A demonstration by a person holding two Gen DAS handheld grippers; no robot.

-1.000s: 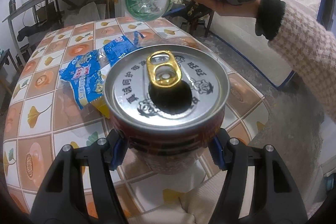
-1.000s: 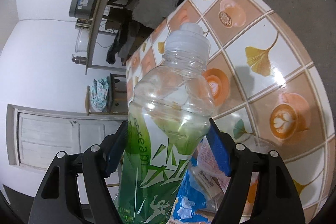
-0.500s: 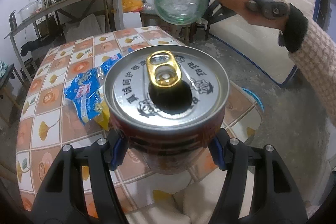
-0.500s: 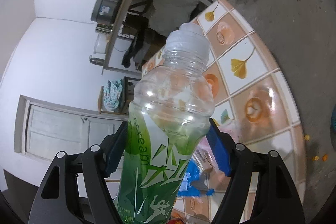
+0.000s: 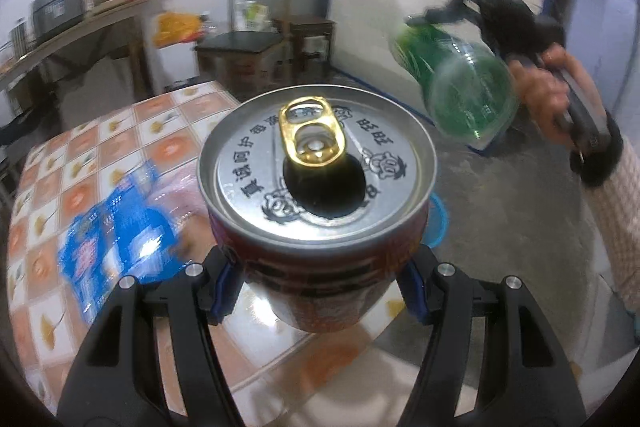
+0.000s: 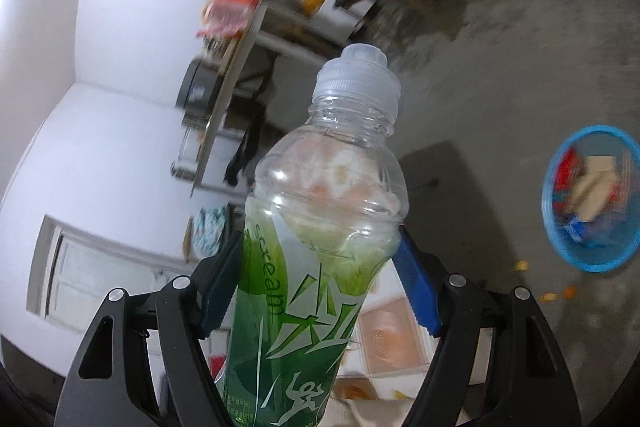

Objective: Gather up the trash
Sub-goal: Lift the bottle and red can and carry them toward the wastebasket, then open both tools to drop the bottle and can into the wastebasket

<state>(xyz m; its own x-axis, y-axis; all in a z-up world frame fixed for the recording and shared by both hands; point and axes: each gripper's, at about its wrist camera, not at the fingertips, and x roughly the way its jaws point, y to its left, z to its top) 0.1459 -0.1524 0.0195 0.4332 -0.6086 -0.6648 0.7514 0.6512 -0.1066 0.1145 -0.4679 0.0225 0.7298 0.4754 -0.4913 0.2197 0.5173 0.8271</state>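
Note:
My left gripper (image 5: 318,287) is shut on an opened red drink can (image 5: 316,195) with a gold pull tab, held above the tiled table's right edge. My right gripper (image 6: 320,283) is shut on an empty clear plastic bottle (image 6: 320,247) with a green label and white cap; the bottle also shows in the left wrist view (image 5: 456,87), held up over the floor at the right. A blue snack wrapper (image 5: 116,227) lies on the table. A blue trash basket (image 6: 592,199) with rubbish in it stands on the floor at the right.
The tiled table (image 5: 80,163) fills the left. A chair (image 5: 248,47) and a cluttered side table (image 5: 80,23) stand behind it. The basket's rim shows behind the can (image 5: 438,223). Orange scraps (image 6: 552,295) lie on the concrete floor.
Both grippers have swung right, away from the table, each still holding its item. The bottle has moved right and lower over the floor, and the blue basket has come into the right wrist view.

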